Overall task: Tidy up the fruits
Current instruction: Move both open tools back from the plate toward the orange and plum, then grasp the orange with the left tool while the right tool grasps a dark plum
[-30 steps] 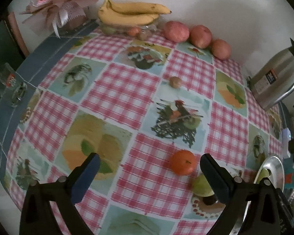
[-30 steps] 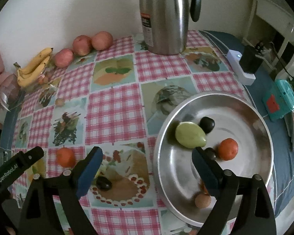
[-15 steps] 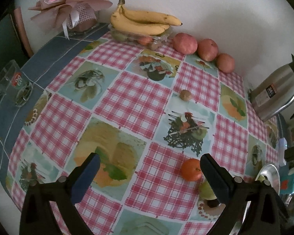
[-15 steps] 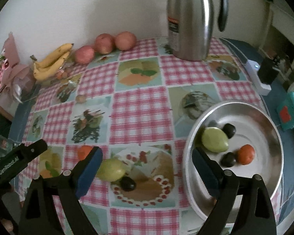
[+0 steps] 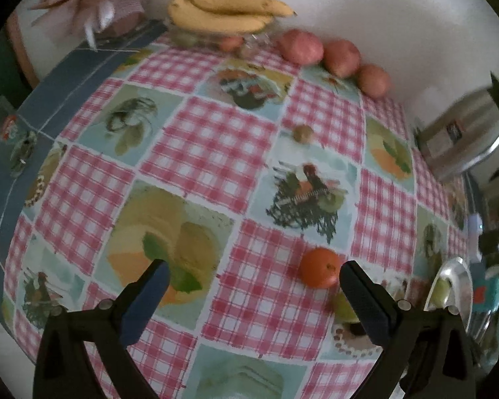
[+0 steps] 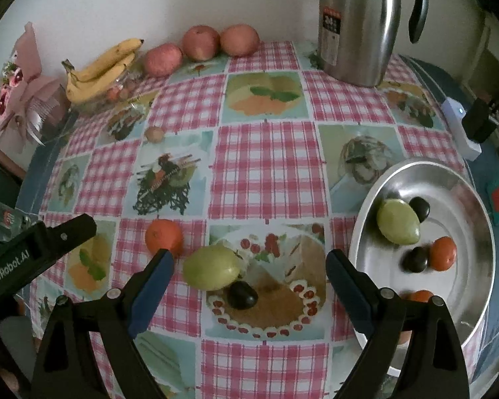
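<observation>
My right gripper point(image 6: 246, 269) fingers are spread, empty, above the green fruit point(image 6: 212, 267) on the worktop point(image 6: 269, 159). My left gripper point(image 5: 254, 281) fingers are spread beside the orange point(image 5: 318, 267).

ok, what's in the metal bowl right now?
In the bowl: a green fruit, two dark plums, an orange. Another orange fruit is partly hidden by the right gripper; anything beneath it is unseen.

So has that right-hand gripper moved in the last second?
Yes. The right gripper has swung left, away from the metal plate: one tip was over the plate, and now its open fingers frame the green fruit on the tablecloth.
</observation>
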